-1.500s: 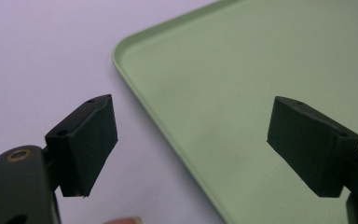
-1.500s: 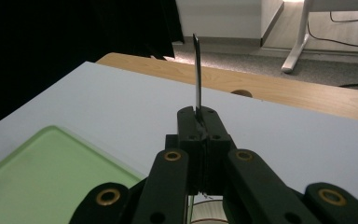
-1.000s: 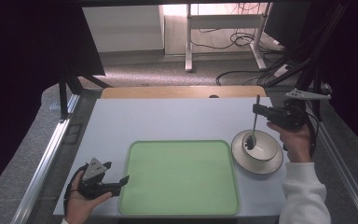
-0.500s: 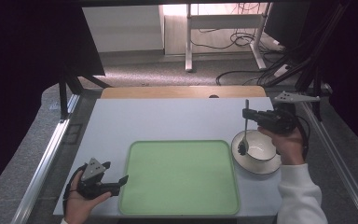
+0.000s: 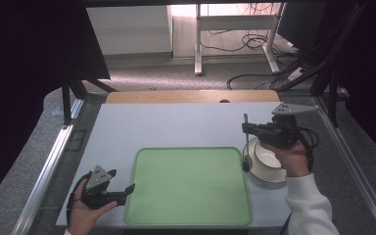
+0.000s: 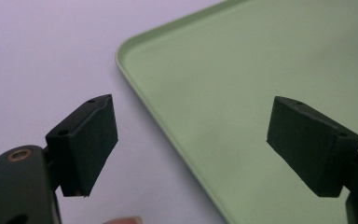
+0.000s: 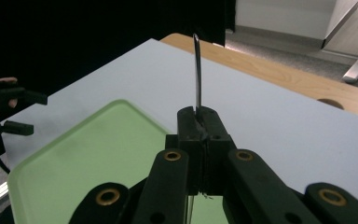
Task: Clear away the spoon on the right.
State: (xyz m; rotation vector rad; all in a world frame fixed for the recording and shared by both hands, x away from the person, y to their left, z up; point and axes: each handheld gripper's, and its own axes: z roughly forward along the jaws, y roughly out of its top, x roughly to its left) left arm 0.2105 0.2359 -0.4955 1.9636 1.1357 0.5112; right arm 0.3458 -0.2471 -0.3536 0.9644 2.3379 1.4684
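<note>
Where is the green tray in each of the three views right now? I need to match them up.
High view: green tray lies at bottom centre, between the left gripper and the white bowl.
Left gripper view: its rounded corner and rim run from top centre to bottom right, under the open jaws.
Right gripper view: it fills the lower left, beyond the shut jaws.
Shared landmark: the pale table top bordering the tray.

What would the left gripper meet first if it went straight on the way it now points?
Most likely the green tray. The left gripper has open jaws aimed at the tray's near-left edge, just ahead, with nothing between. Depth is unclear, so whether it strikes the rim or slides over it cannot be told.
</note>
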